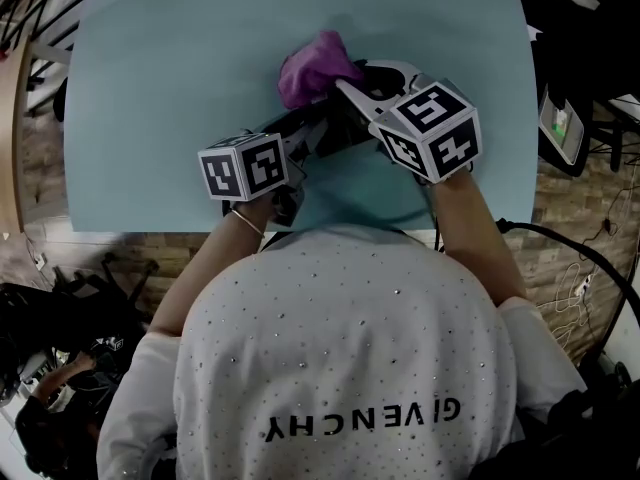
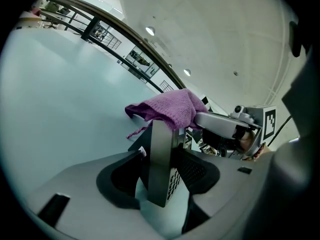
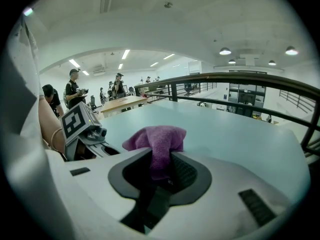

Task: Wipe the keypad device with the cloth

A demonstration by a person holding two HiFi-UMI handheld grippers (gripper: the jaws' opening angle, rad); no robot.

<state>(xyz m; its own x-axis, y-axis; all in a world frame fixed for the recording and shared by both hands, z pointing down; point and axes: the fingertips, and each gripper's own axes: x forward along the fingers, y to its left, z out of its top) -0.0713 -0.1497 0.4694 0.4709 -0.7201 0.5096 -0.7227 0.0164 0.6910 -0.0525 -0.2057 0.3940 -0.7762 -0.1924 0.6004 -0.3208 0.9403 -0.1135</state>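
Note:
The keypad device, a thin grey slab with rows of small keys, stands edge-on between the jaws of my left gripper, which is shut on it. In the head view the device is a dark shape just above the pale blue table. A purple cloth is draped over the device's far end. My right gripper is shut on the cloth, whose folds hang down between its jaws. The two grippers meet nose to nose over the table's near middle.
The table's front edge runs just under my hands. Cables and dark equipment crowd the floor on both sides. A dark railing lies beyond the table, and people stand far off.

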